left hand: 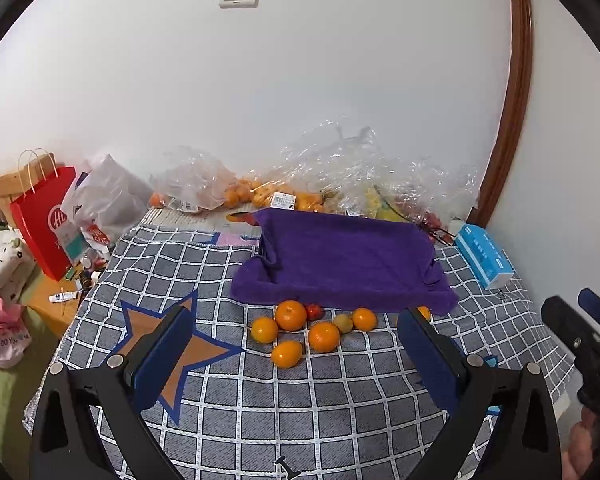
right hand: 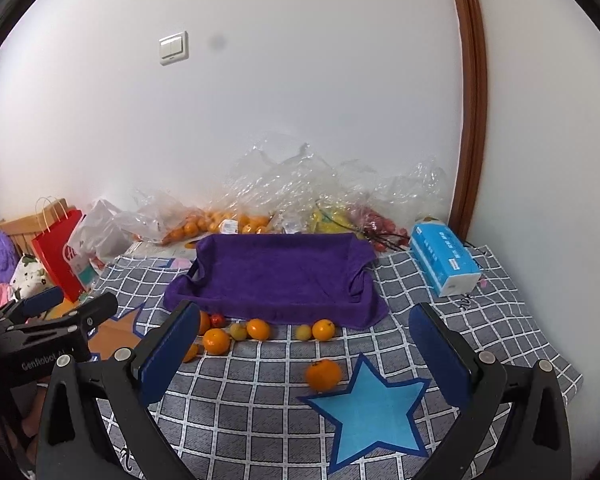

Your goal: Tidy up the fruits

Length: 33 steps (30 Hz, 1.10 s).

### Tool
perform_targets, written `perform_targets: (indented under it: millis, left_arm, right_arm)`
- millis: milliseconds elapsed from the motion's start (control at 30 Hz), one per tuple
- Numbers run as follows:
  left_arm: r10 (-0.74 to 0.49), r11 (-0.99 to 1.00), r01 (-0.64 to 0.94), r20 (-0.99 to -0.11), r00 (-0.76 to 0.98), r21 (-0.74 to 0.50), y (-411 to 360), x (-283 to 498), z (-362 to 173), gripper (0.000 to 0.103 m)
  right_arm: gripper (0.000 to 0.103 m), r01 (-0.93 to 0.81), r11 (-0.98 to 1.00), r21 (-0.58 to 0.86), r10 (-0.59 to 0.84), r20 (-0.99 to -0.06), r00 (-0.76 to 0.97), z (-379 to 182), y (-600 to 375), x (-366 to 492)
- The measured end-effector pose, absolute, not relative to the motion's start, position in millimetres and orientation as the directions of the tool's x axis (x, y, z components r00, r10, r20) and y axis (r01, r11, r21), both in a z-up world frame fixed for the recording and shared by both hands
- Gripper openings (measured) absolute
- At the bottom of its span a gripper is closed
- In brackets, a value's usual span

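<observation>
Hovering above a grey checked cloth (left hand: 284,412), the left gripper (left hand: 296,344) has its two blue-padded fingers spread wide with nothing between them. The right gripper (right hand: 304,352) is likewise spread wide and empty over the same cloth, and it shows at the right edge of the left wrist view.

A purple towel (right hand: 276,272), draped over a shallow tray-like shape, lies at the far middle of the cloth. Along its near edge sits a loose cluster of fruit: a large orange (left hand: 290,315) with a small red fruit (left hand: 314,311) just beside it on the right, a smaller orange (left hand: 264,329) to its left, another orange (left hand: 324,336) nearer the camera, a yellow-green fruit (left hand: 343,323) and one more orange (left hand: 364,319) further right. An oval orange (left hand: 287,353) lies nearest in that group. In the right wrist view a single orange (right hand: 323,374) sits apart, nearer, touching the upper left point of a blue star patch (right hand: 376,412). An orange star patch (left hand: 180,356) shows under the left gripper's left finger.

Against the far wall lie crumpled clear plastic bags (left hand: 340,168) holding more oranges. A blue tissue box (right hand: 444,264) rests at the far right, and a red paper bag (left hand: 44,220) stands at the far left.
</observation>
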<state>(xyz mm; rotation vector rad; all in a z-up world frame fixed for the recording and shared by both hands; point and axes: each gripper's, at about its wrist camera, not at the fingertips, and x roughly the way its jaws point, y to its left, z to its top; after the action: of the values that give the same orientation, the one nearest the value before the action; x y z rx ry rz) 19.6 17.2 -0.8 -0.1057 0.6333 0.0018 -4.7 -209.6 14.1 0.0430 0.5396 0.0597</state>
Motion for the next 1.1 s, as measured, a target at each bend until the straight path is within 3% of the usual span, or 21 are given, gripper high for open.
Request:
perform_targets:
  millis: [1100]
  left_arm:
    - [-0.013,0.997,-0.036,-0.571,0.821,-0.074,13,9,4,0.102]
  right_arm:
    - [0.103,-0.007,0.998,0.057,0.035,-0.513,0.857,6,-218,-11]
